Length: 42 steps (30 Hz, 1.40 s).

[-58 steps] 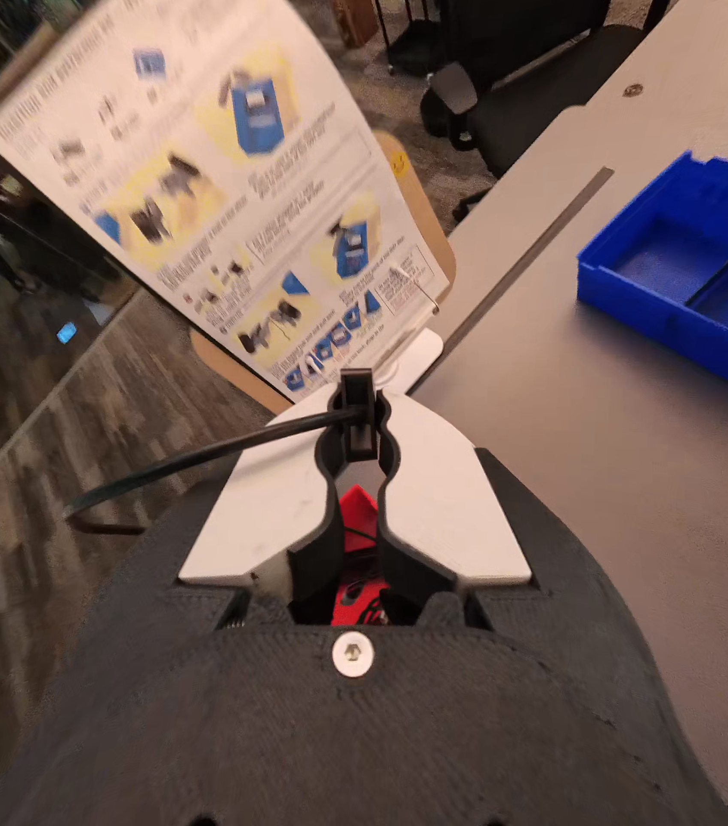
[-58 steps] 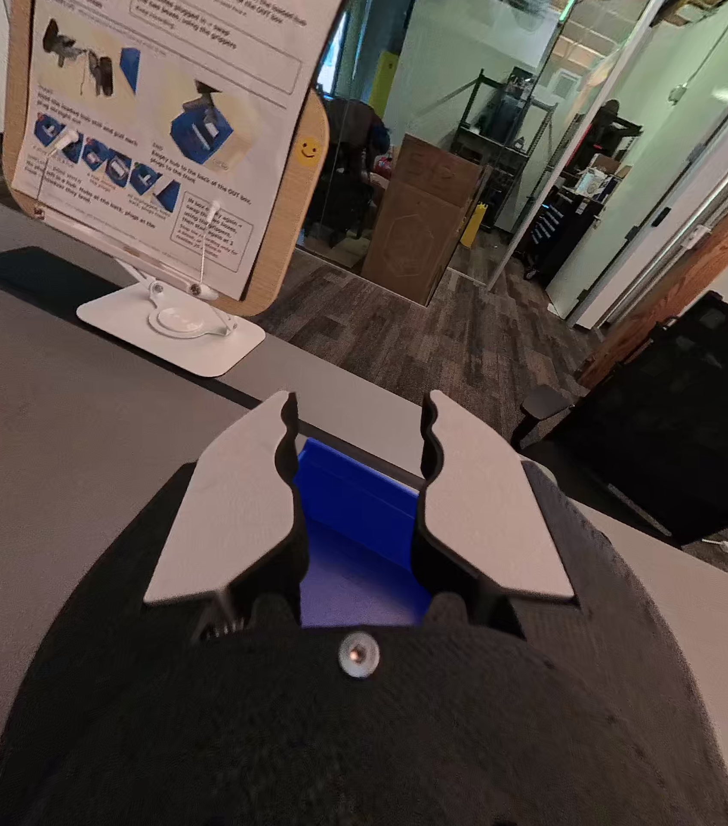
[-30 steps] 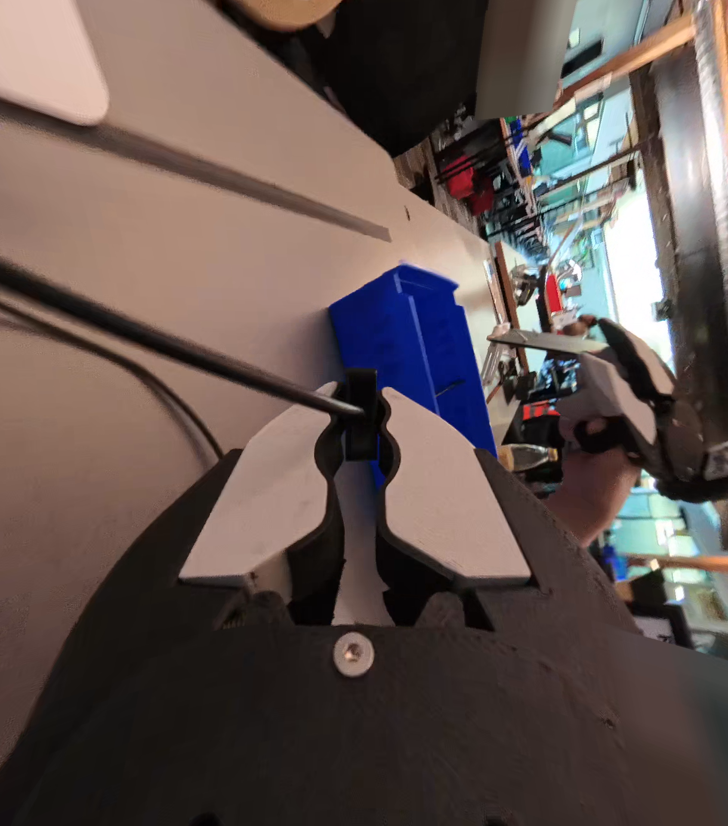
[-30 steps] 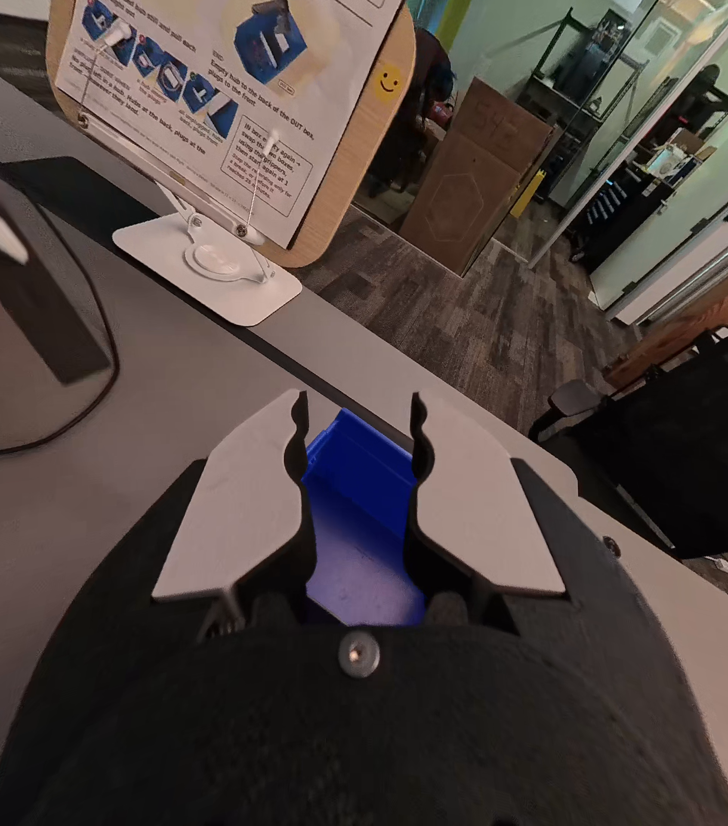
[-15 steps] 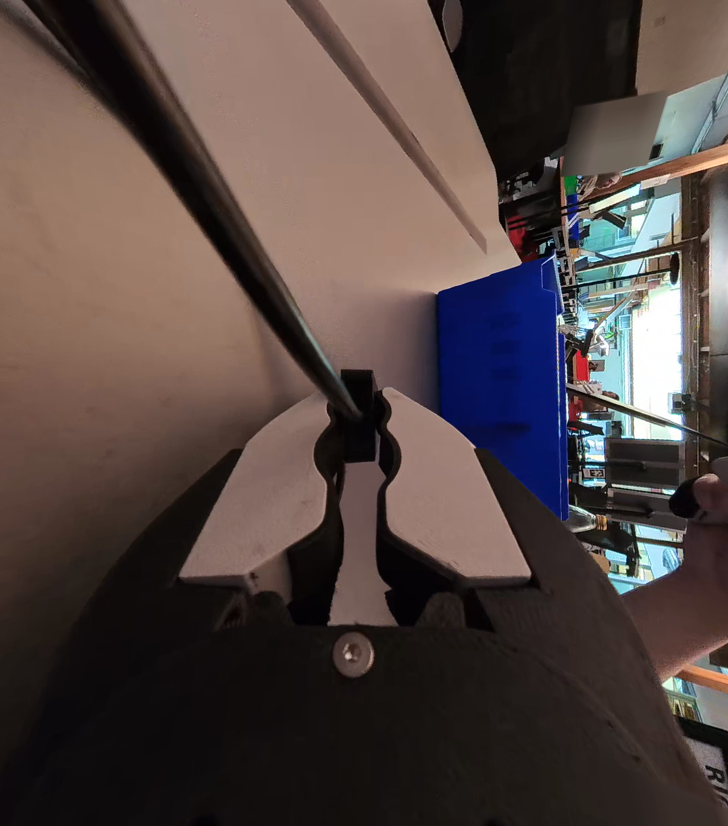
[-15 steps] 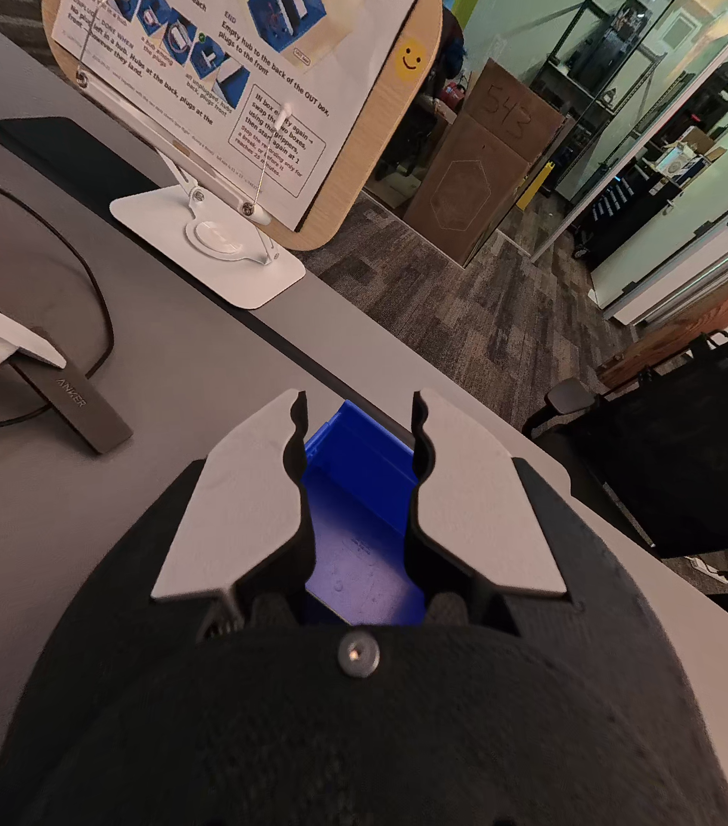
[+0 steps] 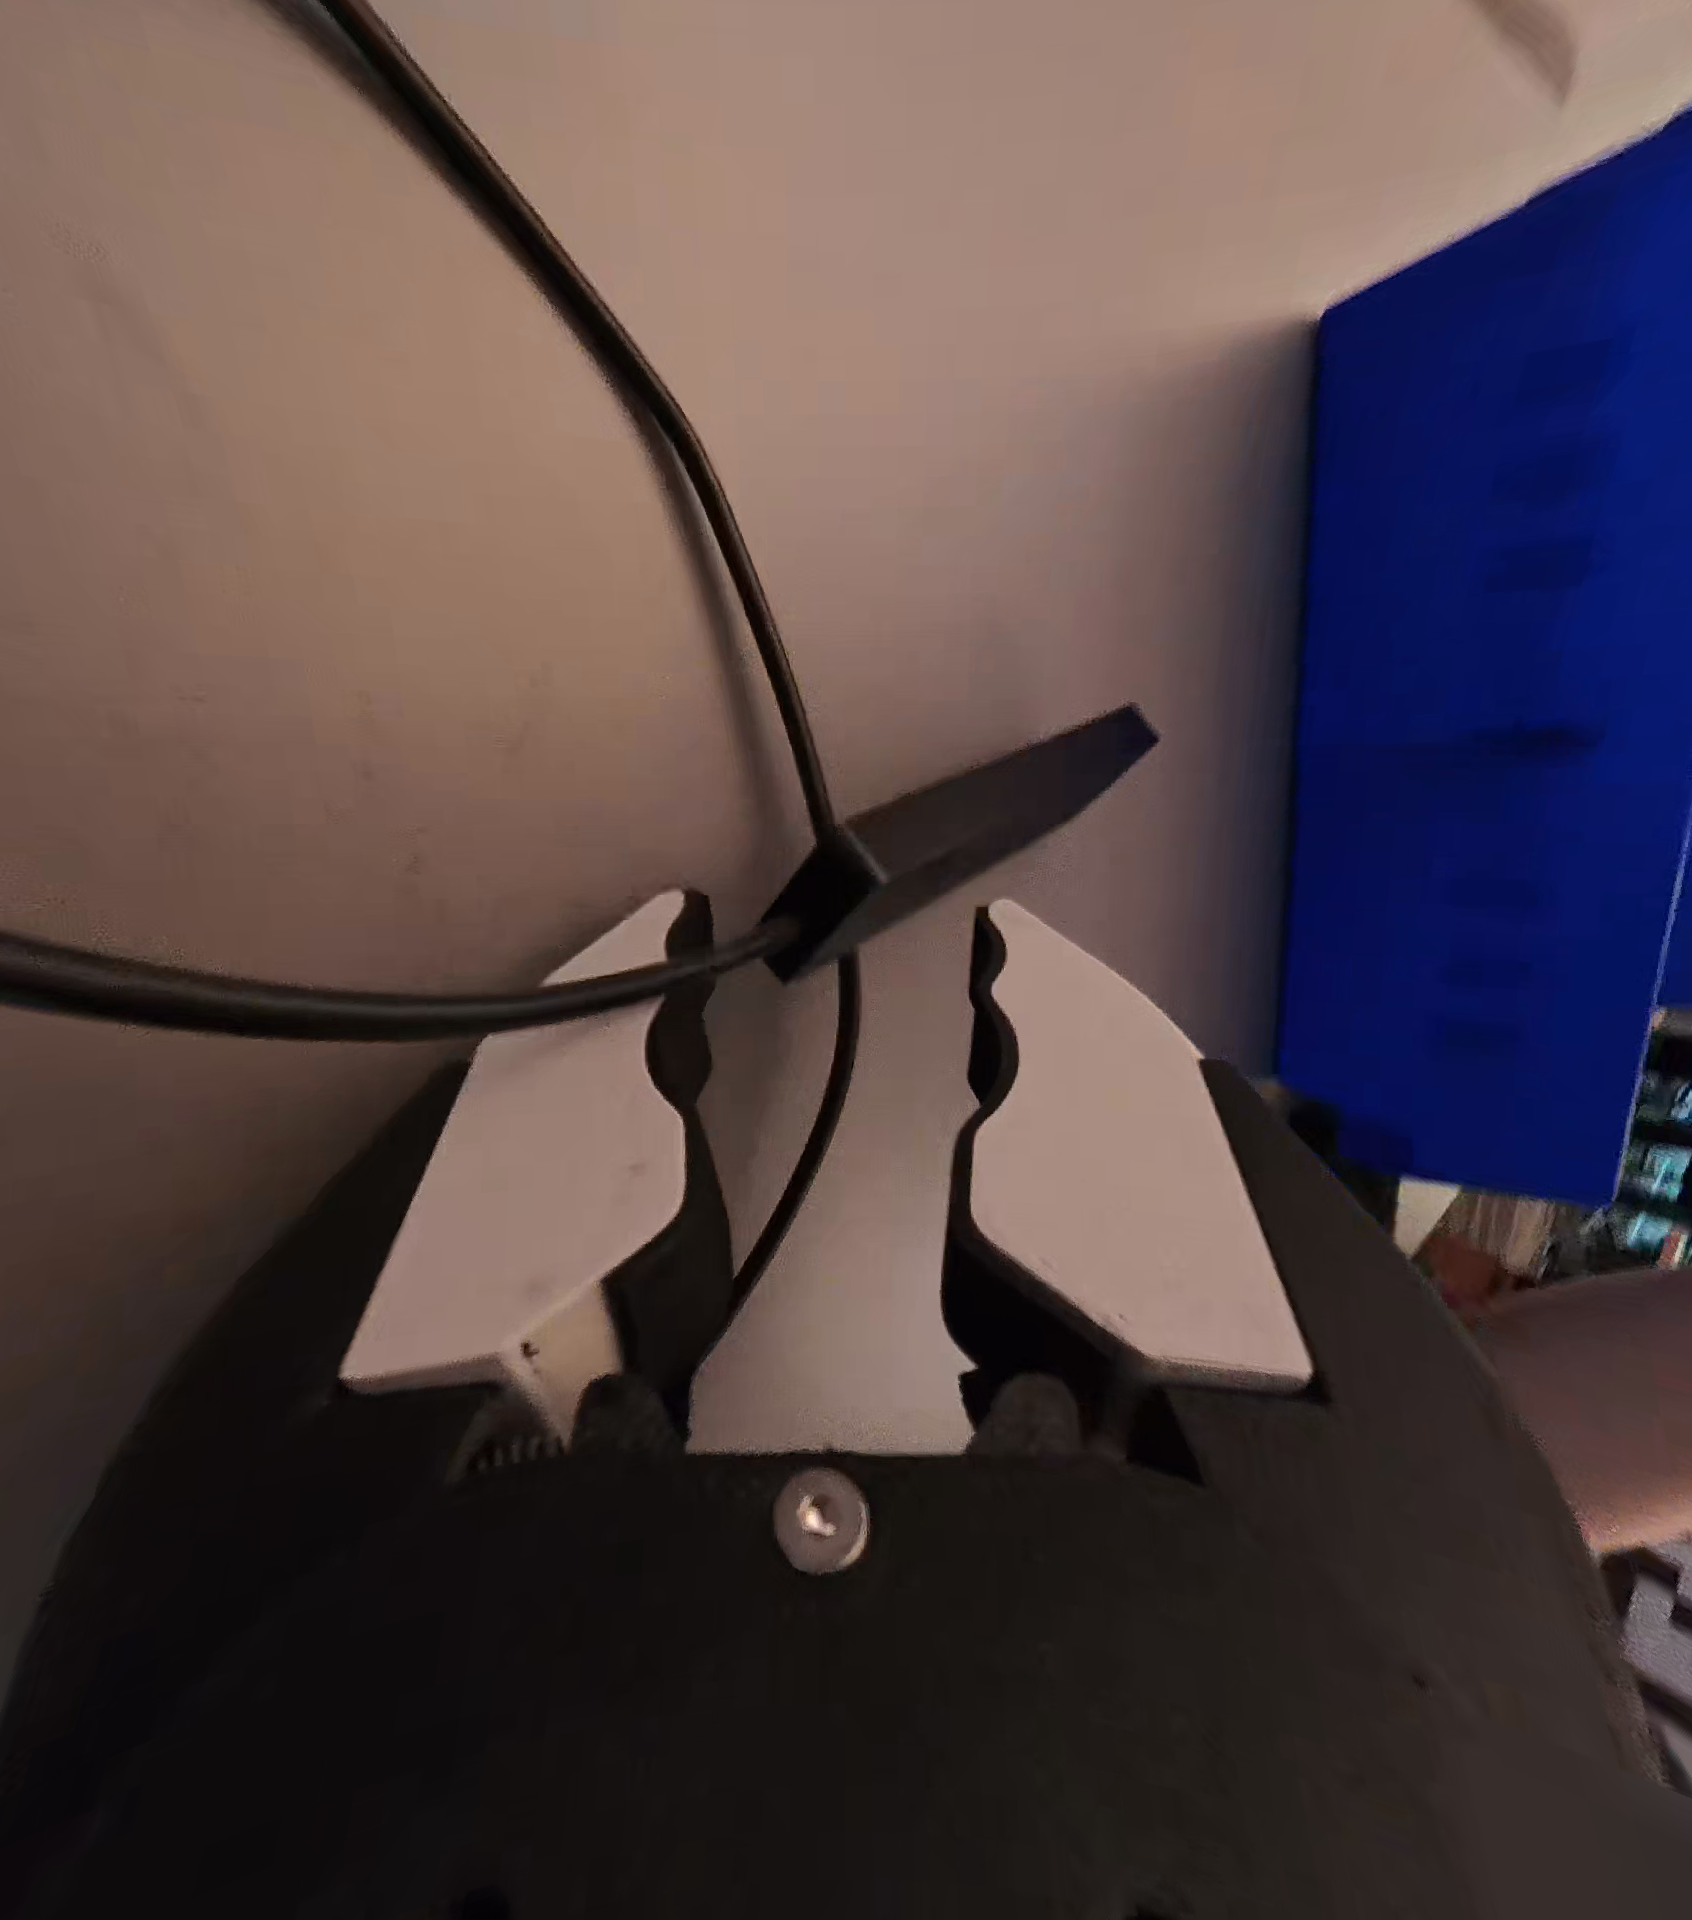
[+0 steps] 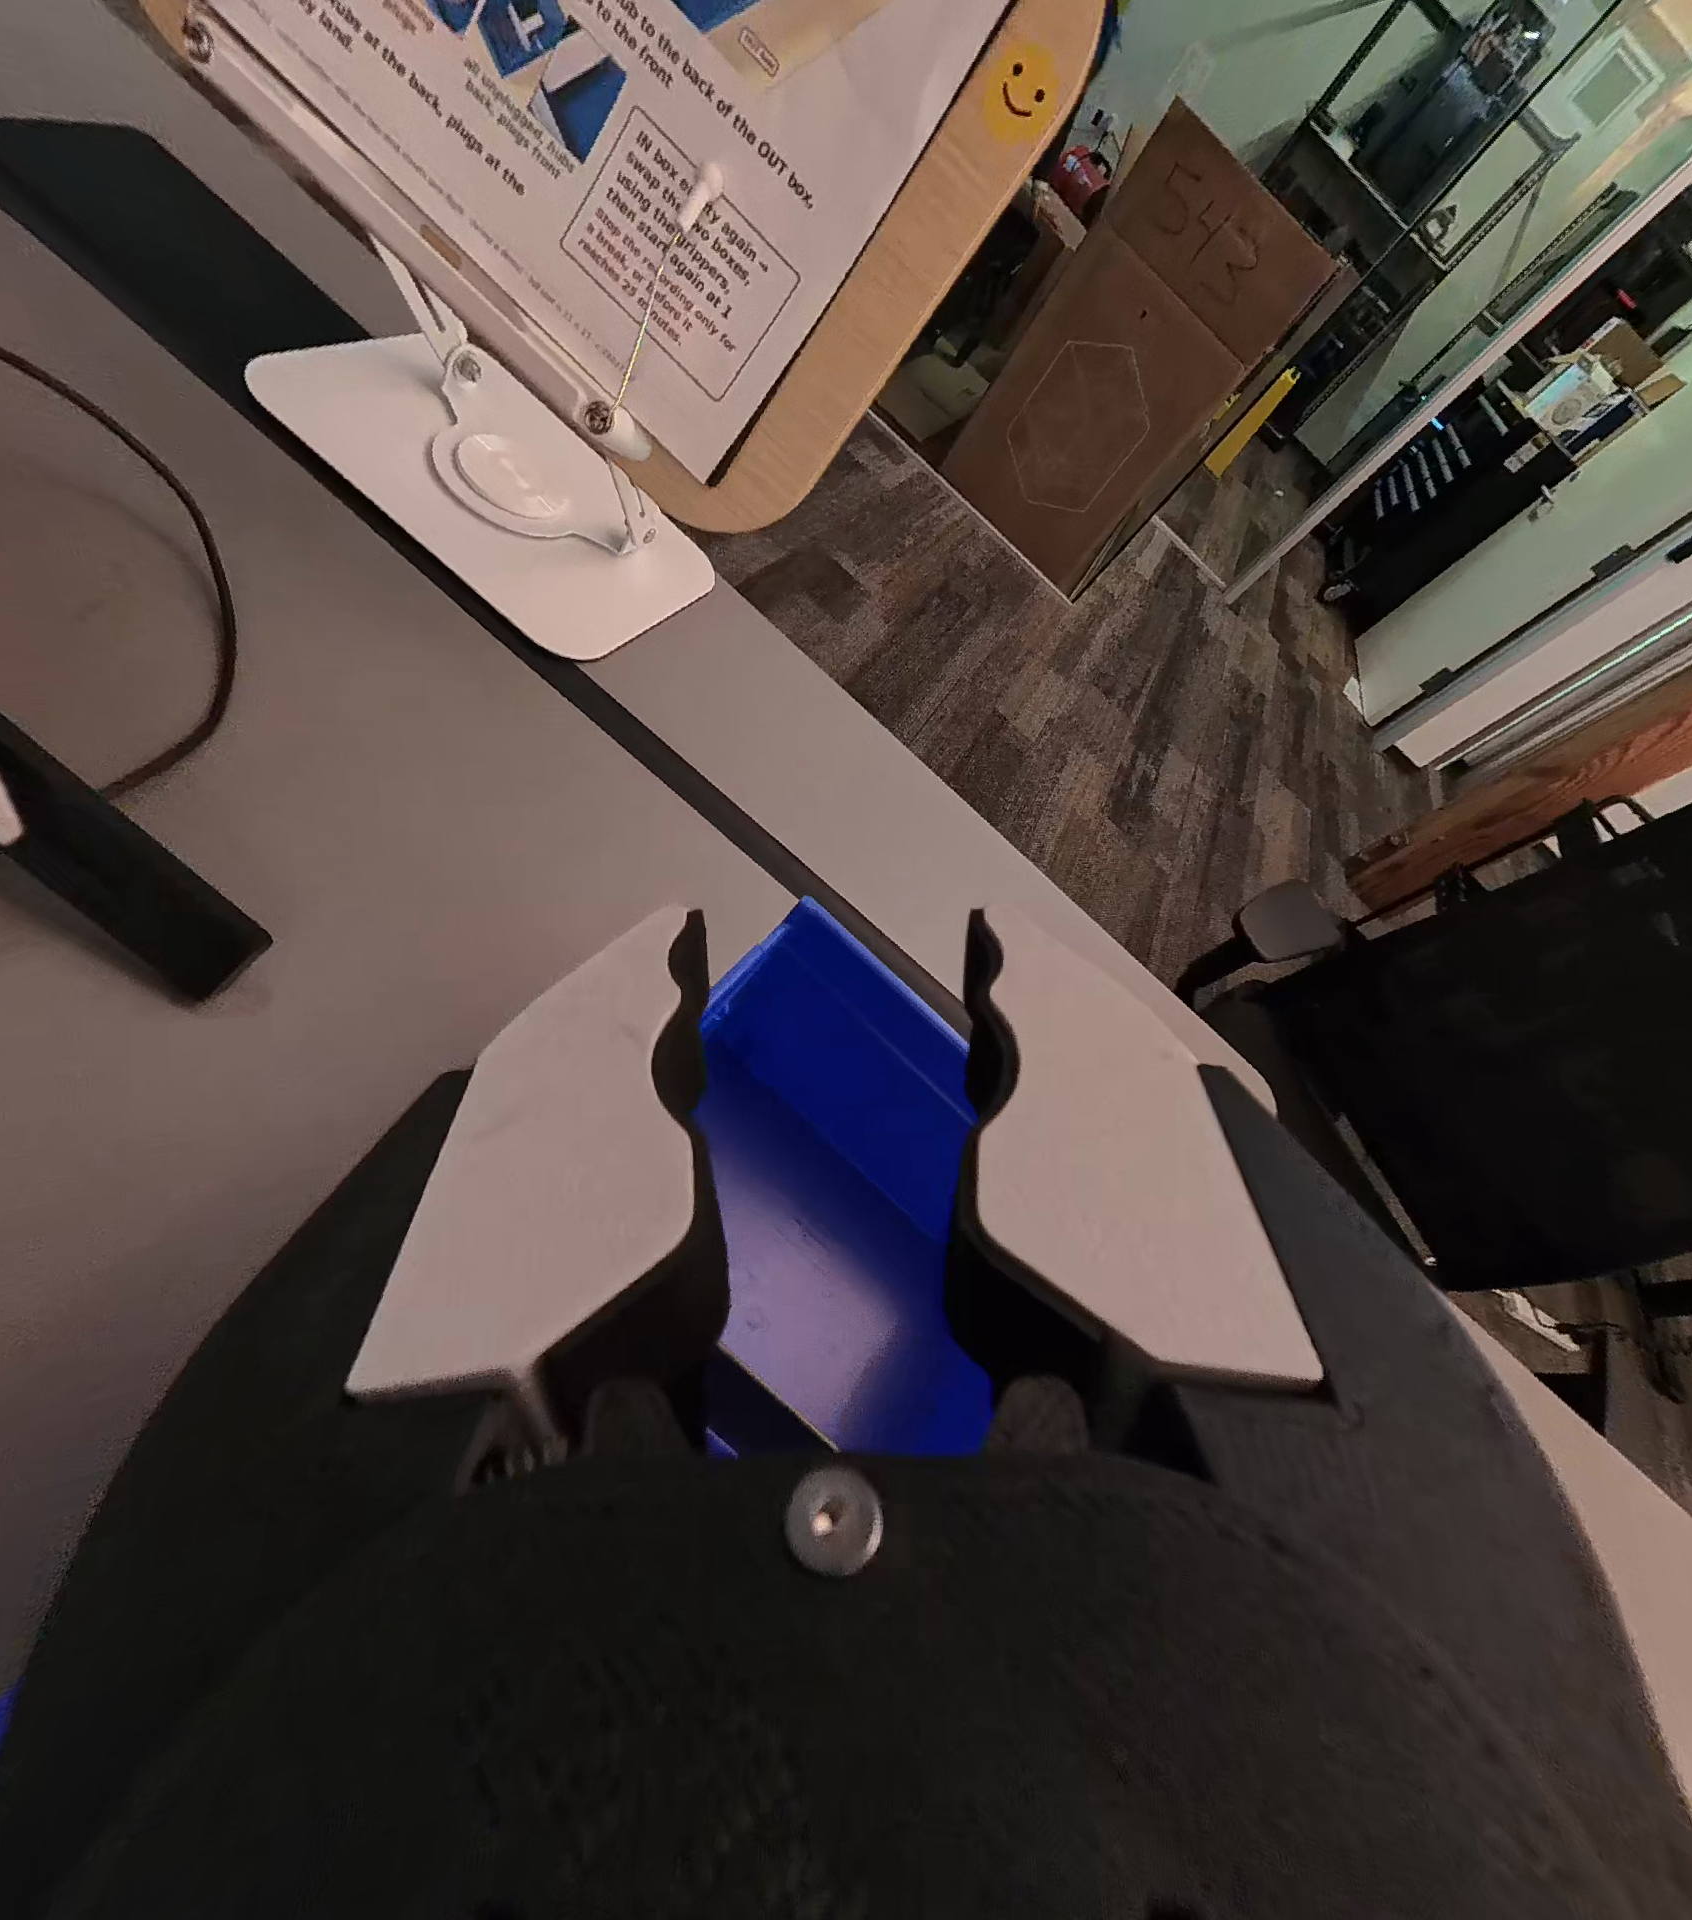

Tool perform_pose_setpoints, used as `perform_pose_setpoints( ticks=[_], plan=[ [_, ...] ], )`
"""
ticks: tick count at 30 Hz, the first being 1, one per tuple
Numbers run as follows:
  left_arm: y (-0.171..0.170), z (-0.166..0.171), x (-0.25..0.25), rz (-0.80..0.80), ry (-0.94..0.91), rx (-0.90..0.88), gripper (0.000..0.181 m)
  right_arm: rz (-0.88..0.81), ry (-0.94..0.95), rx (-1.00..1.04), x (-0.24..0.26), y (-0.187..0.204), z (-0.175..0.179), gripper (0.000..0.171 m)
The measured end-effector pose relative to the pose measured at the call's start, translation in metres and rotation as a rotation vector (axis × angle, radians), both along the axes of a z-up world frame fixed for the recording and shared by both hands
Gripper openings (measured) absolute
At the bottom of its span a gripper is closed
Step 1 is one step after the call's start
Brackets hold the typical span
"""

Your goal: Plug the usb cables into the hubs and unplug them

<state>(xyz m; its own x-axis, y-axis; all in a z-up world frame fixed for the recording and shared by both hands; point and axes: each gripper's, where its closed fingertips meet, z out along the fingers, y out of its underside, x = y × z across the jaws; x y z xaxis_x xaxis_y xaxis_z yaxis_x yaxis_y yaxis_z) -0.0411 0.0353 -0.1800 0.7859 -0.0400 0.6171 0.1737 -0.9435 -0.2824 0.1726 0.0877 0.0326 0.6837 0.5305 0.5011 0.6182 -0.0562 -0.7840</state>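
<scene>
Both grippers stand apart and empty: left gripper (image 7: 837,940) just below the black hub (image 7: 967,831) mid-frame, right gripper (image 8: 826,935) over the blue bin (image 8: 831,1164), so the next move seems a fresh grasp on hub or cable (image 7: 613,343).

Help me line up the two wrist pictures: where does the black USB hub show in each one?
Left wrist view: the black USB hub lies just beyond the open left gripper, cable trailing left.
Right wrist view: the hub sits at the left edge on the table.
Shared landmark: the blue bin.
</scene>
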Motion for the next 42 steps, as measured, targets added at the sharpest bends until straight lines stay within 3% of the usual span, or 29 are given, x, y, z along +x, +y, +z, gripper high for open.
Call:
perform_pose_setpoints(
  ticks=[5,11,16,20,22,26,29,32,36,42],
  plan=[
    [-0.013,0.002,-0.032,-0.111,0.237,-0.06,0.052,0.017,-0.018,0.02,-0.004,-0.004,0.003,0.049],
    [-0.021,0.021,-0.036,-0.136,0.213,-0.006,0.041,0.099,-0.059,0.017,-0.025,-0.007,-0.005,0.05],
    [-0.033,0.019,-0.04,-0.13,0.148,0.013,0.034,0.414,-0.074,-0.055,-0.101,-0.031,-0.033,0.052],
    [-0.022,0.053,-0.043,-0.073,0.069,0.235,0.028,0.707,-0.154,-0.143,-0.182,-0.069,-0.085,0.044],
    [-0.017,0.074,-0.052,-0.038,0.078,0.392,0.028,0.773,-0.227,-0.213,-0.206,-0.081,-0.123,0.04],
    [-0.021,0.114,-0.064,0.034,0.02,0.665,0.03,0.772,-0.187,-0.354,-0.234,-0.085,-0.171,0.033],
    [-0.031,0.137,-0.07,0.079,-0.059,0.824,0.033,0.726,-0.254,-0.279,-0.242,-0.078,-0.193,0.035],
    [-0.046,0.163,-0.074,0.104,-0.162,0.964,0.037,0.655,-0.322,-0.122,-0.247,-0.063,-0.2,0.04],
    [-0.07,0.199,-0.088,0.164,-0.302,1.168,0.041,0.56,-0.356,-0.113,-0.242,-0.045,-0.211,0.048],
    [-0.102,0.228,-0.099,0.193,-0.572,1.317,0.048,0.499,-0.166,-0.342,-0.24,-0.042,-0.219,0.031]
  ],
)
